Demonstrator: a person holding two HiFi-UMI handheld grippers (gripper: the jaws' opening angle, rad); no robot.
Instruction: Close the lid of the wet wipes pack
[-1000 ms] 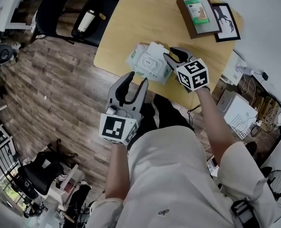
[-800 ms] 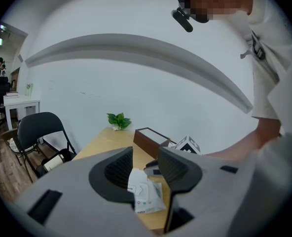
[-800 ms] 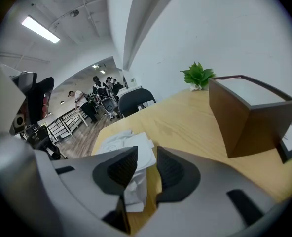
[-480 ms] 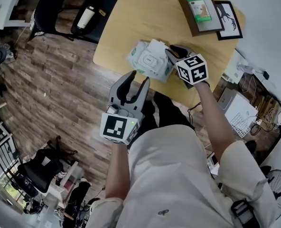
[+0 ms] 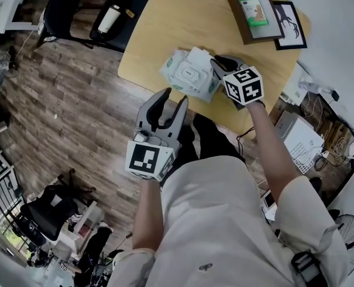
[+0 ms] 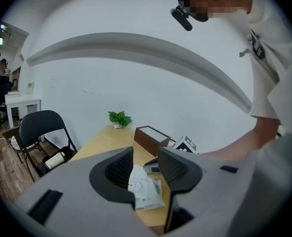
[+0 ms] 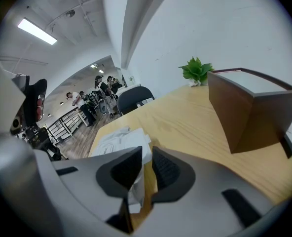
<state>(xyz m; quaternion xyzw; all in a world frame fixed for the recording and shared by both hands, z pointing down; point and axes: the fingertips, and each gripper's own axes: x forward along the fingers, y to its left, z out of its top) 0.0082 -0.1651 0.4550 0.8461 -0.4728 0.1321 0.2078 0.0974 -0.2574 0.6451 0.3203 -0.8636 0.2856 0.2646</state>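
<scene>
White wet wipes pack [image 5: 189, 75] flat on the tan wooden table [image 5: 183, 17], right at the tips of the right claw [image 5: 220, 63], a little to its left side. Oval lid outline on the top face; a white flap raised at the pack's far edge, away from both claws. Cannot tell from here whether fully folded back.

Right claw tilted down at the pack's near corner. Jaws just now closing, down to a slim gap. Edge of the pack between them, lying against the left jaw, with a strip of bare wood visible beside the right jaw. Not yet pinched from both sides.

Left claw [image 5: 174, 97] well short of the pack, off the table's near edge, above the plank floor [image 5: 69, 106]. Jaws spread wide, nothing between them; pack visible past the gap.

Beyond the right claw, further along the table: a dark brown box [image 5: 253, 14], a black picture frame [image 5: 287, 26] just beside it.
</scene>
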